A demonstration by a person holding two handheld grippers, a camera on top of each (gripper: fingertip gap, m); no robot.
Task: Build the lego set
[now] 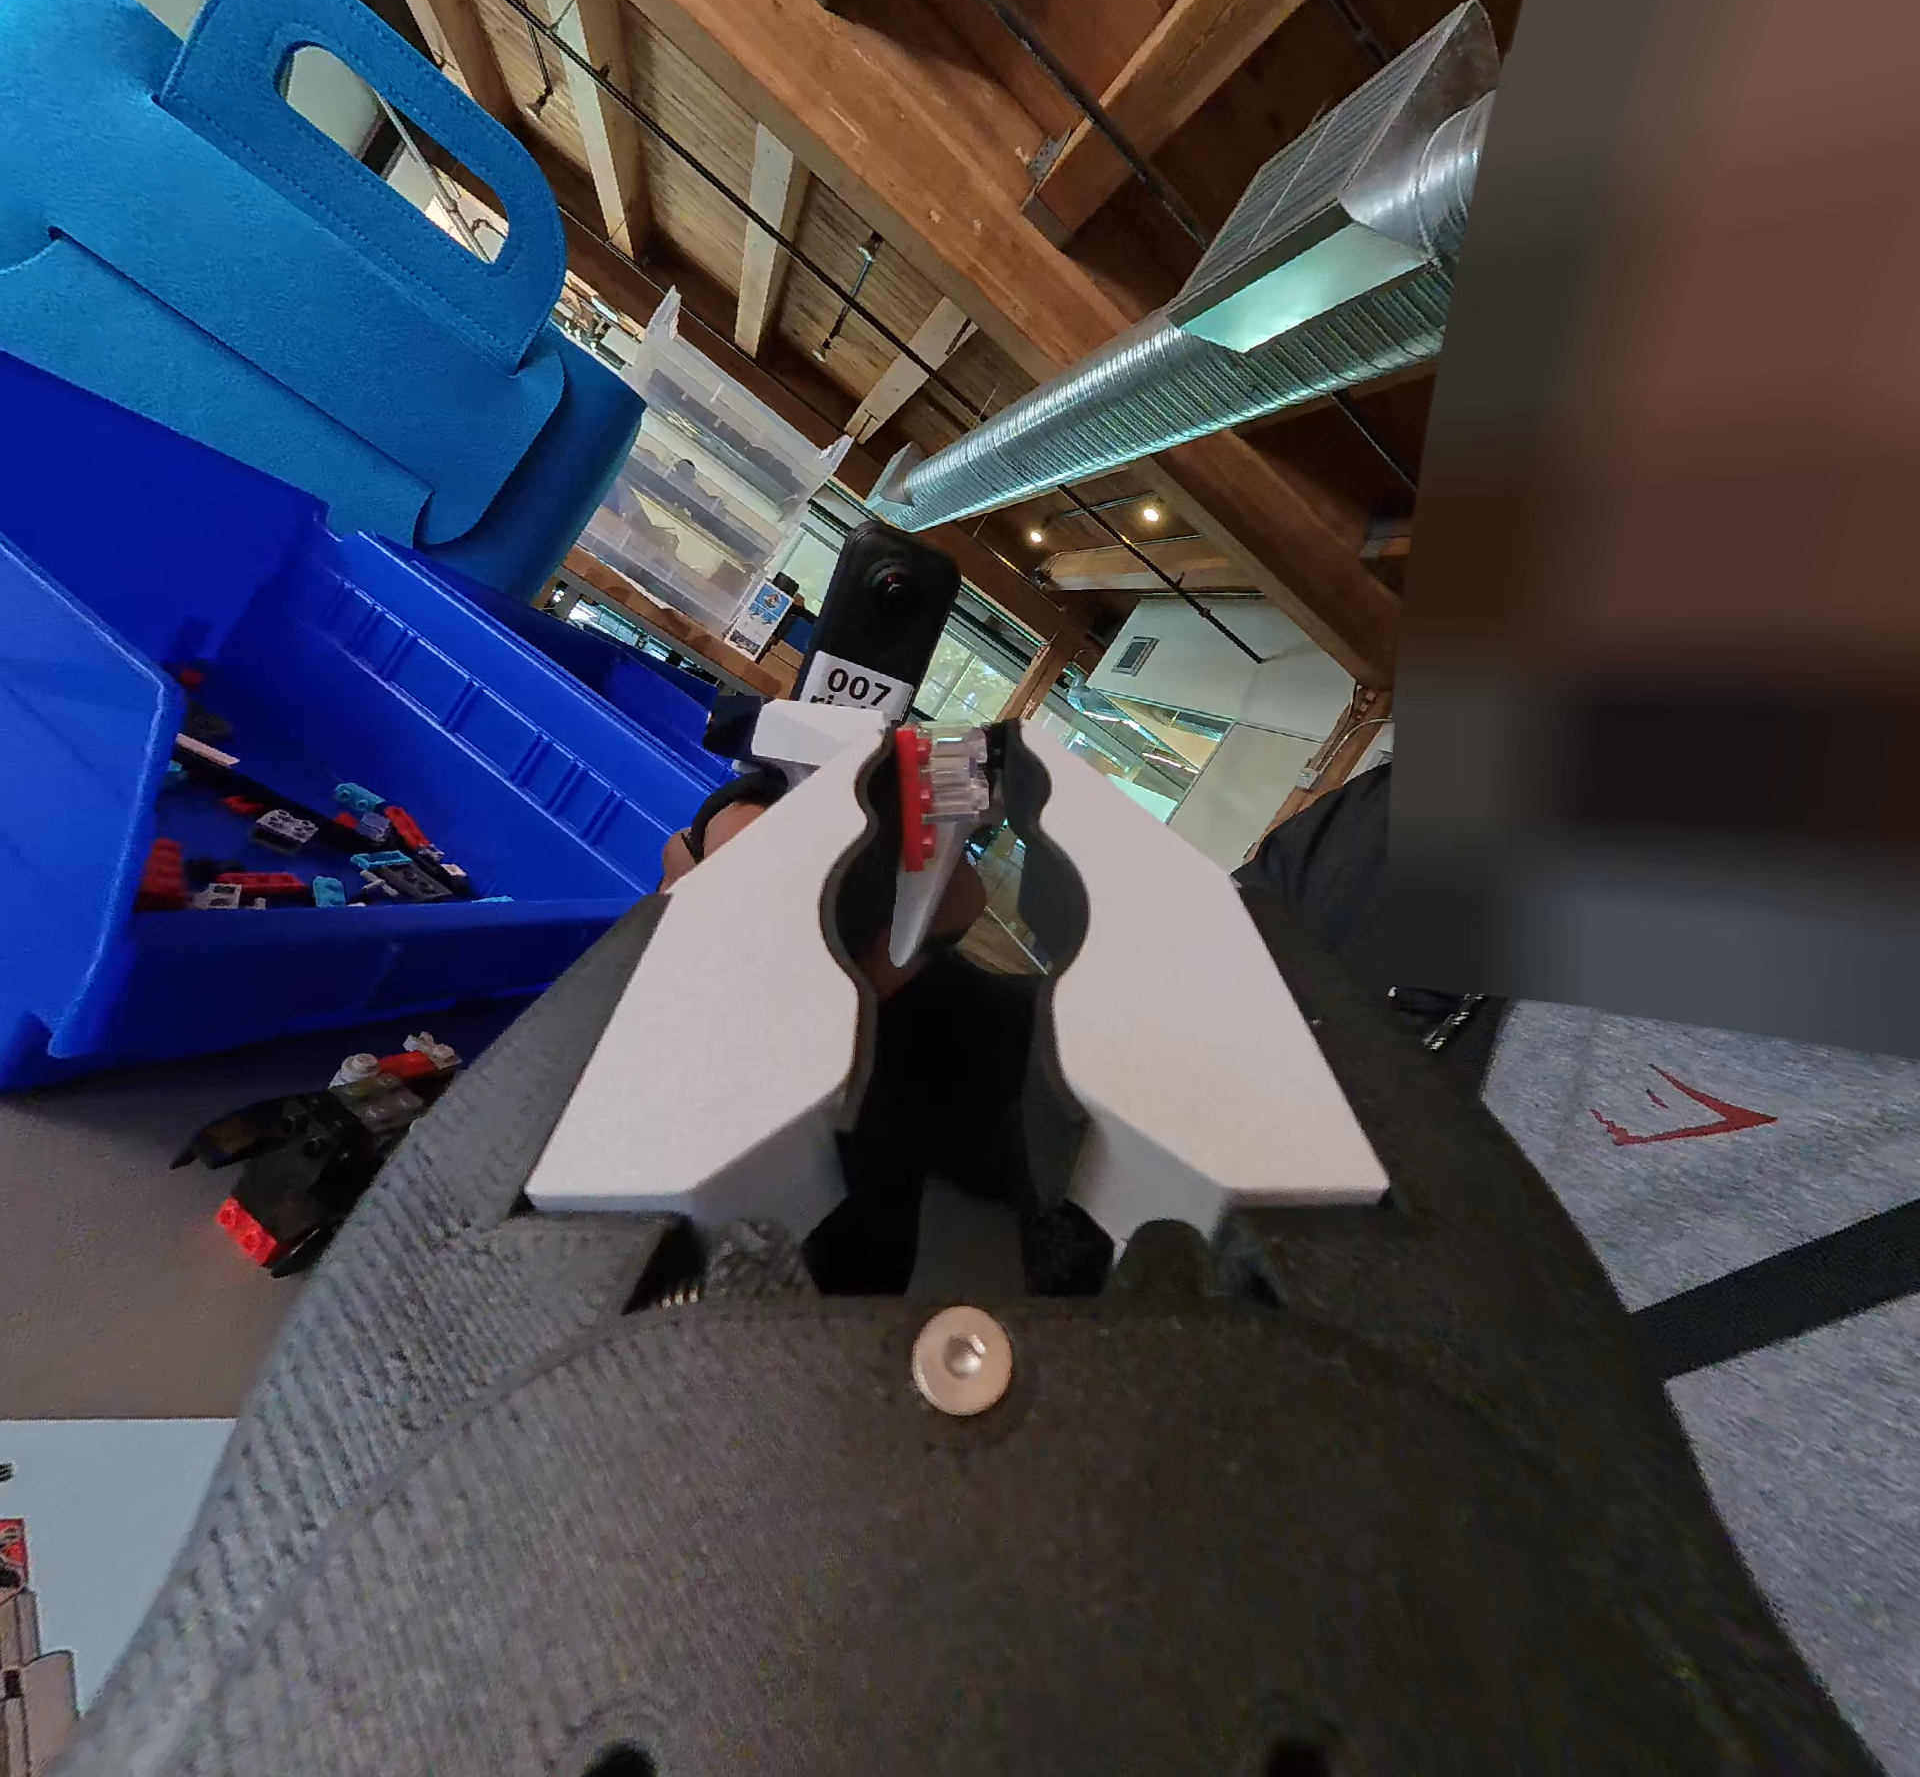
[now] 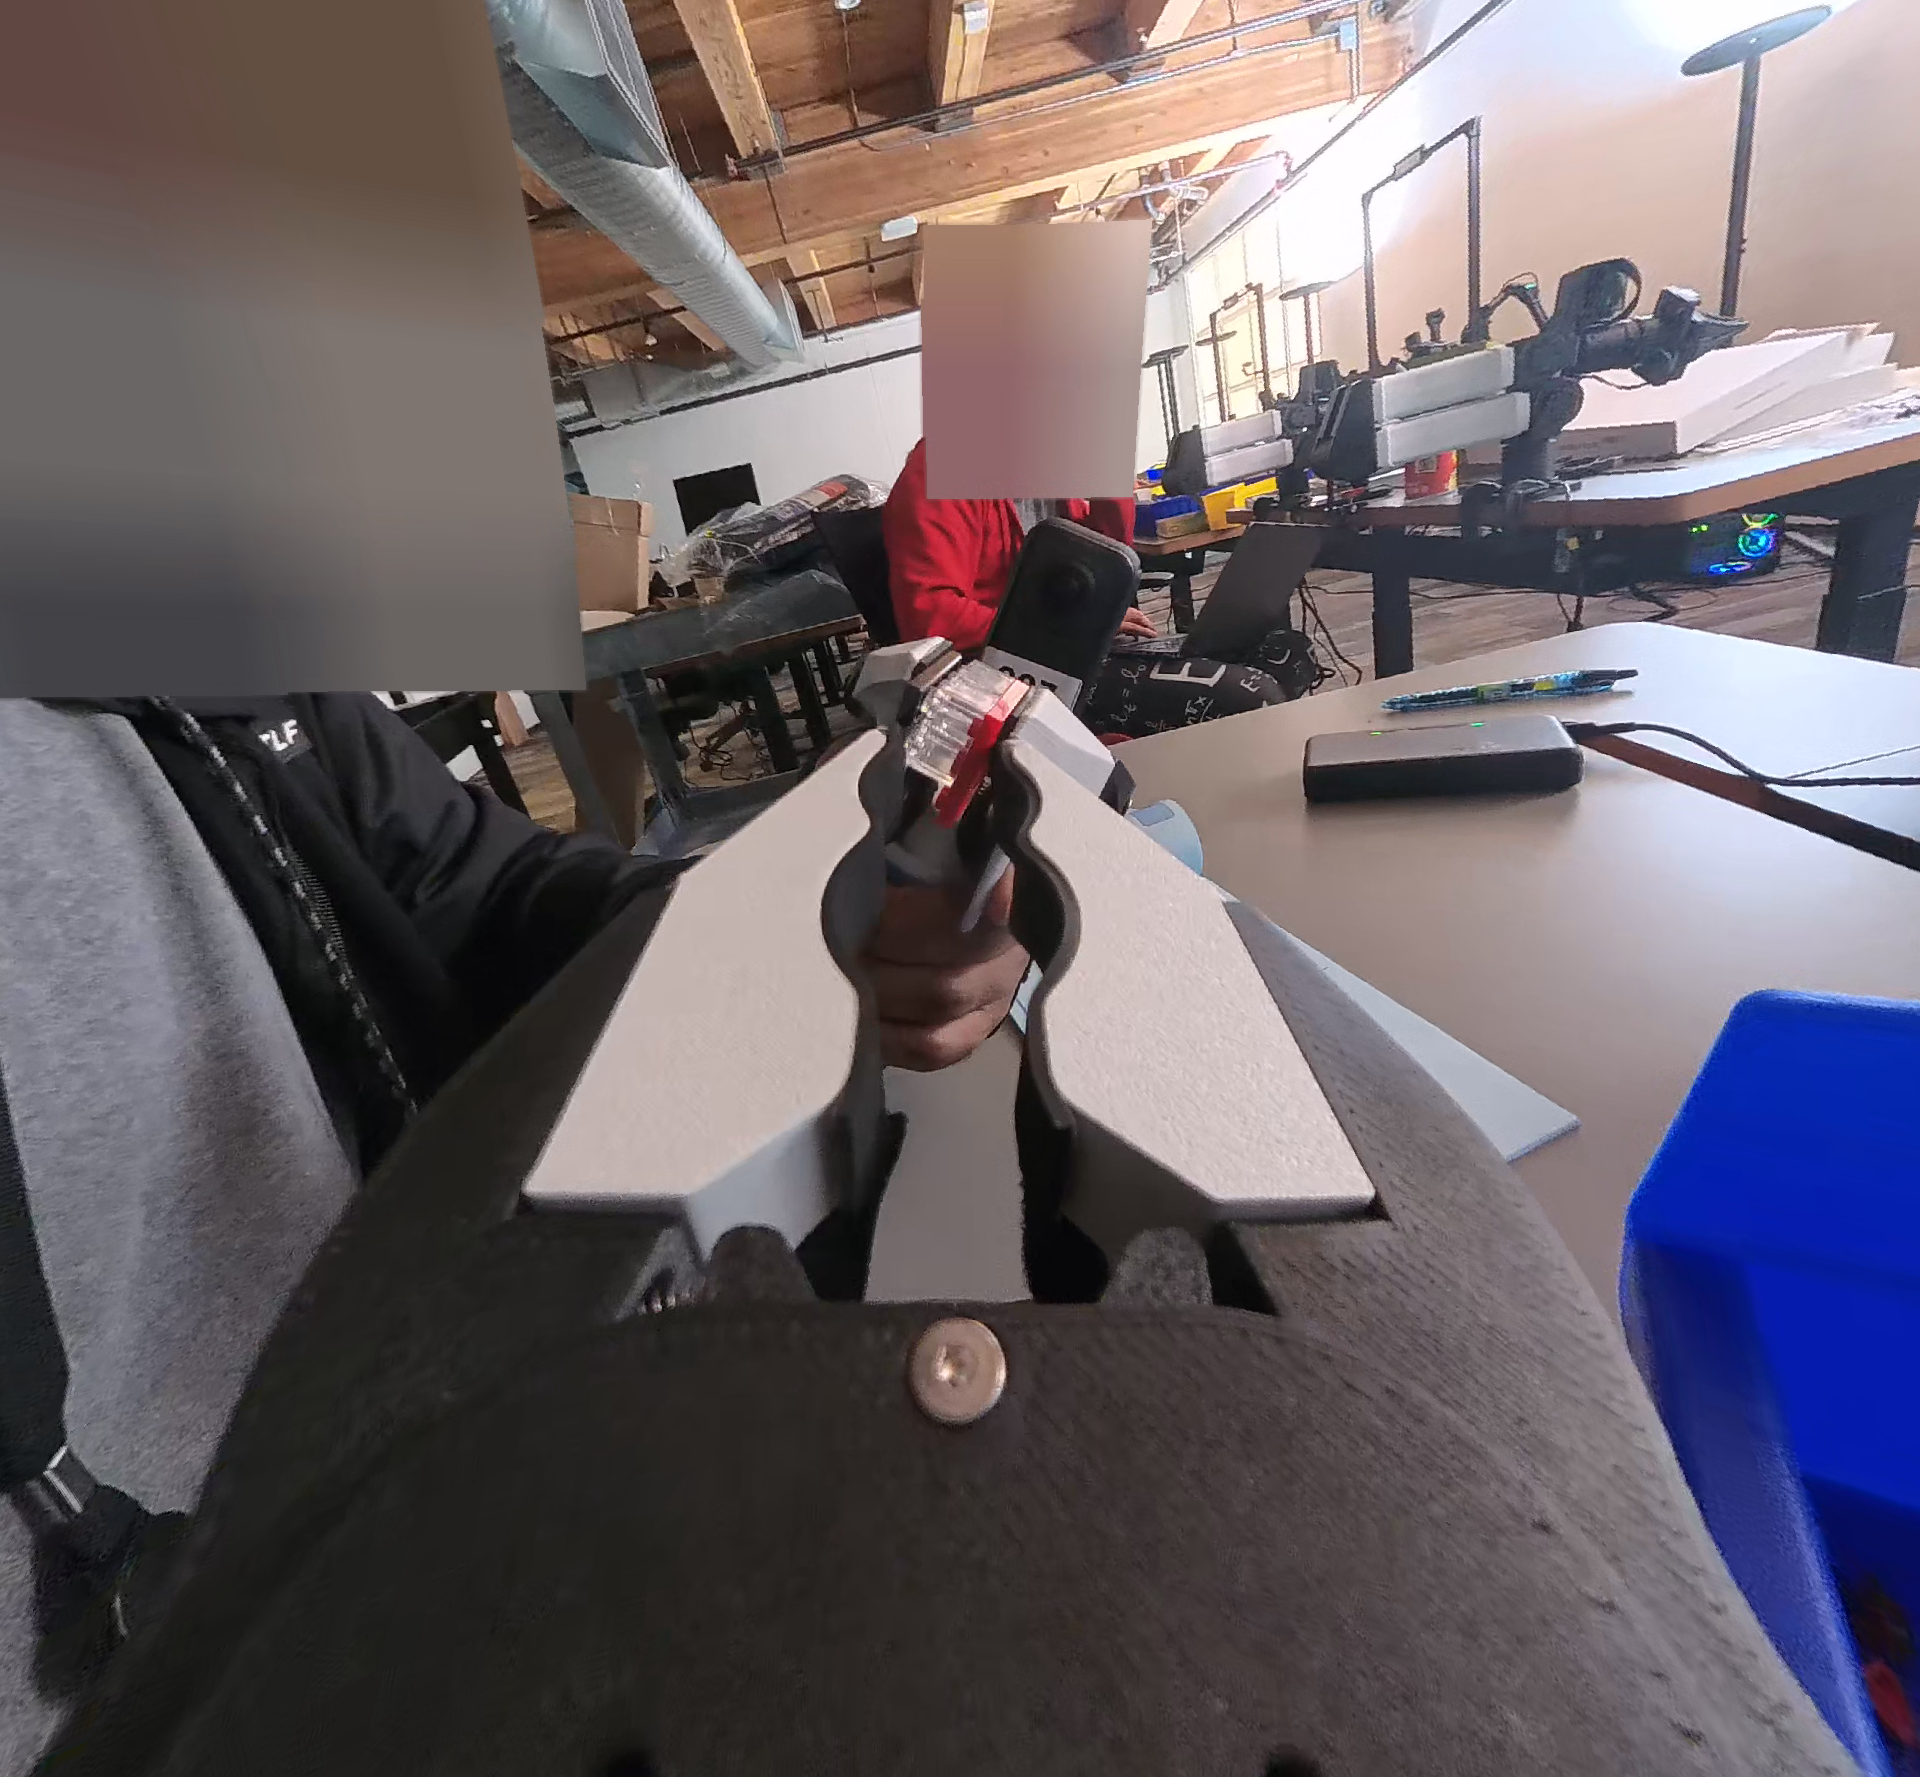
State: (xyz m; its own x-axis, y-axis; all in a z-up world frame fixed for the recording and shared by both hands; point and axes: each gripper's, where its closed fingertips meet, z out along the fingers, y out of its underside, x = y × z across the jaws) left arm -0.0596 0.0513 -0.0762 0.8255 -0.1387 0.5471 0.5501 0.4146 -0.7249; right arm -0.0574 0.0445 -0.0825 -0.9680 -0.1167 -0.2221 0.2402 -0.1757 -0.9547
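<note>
Above the table [image 2: 1455,896], both tools nearly closed on 1 red-and-clear lego piece [image 1: 930,792]: left tool [image 1: 940,771], right tool [image 2: 951,751]. Mid-joining, likely; next, press squarely together.

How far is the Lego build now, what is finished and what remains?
Done: a small black assembly lies on the table. In hand: both the left gripper and right gripper pinch a red-and-clear sub-piece, raised. Left: many loose bricks wait in the blue bin.
</note>
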